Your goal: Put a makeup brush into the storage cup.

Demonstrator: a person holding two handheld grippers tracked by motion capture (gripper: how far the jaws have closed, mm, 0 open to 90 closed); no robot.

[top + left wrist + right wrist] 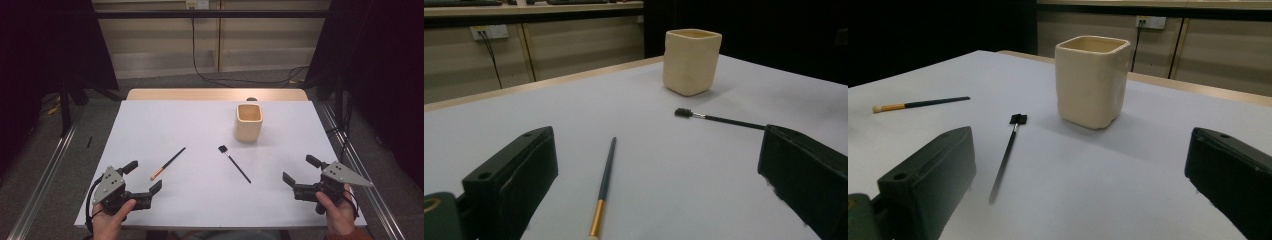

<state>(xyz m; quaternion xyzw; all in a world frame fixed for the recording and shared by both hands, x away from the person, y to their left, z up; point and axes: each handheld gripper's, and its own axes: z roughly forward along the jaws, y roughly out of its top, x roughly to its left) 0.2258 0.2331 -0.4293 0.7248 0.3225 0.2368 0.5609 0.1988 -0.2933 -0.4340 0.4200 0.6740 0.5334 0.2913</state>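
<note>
Both hand-held grippers, left (pixel 141 180) and right (pixel 296 173), are hovering with jaws apart and empty while the thin gold-tipped dark brush (pixel 168 163) and slim black square-headed brush (pixel 234 163) are lying flat on the white table (pixel 200 120) near the cream square cup (pixel 248 121), risking skidding away under closing jaws.

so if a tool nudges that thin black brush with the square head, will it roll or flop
The thin black brush with the square head looks like a straight, stiff stick lying flat on the white table, so it probably won't flop. Its slim handle may roll a little, though the flat head would likely stop it. It seems very light, so a nudge would probably spin or slide it.
</note>
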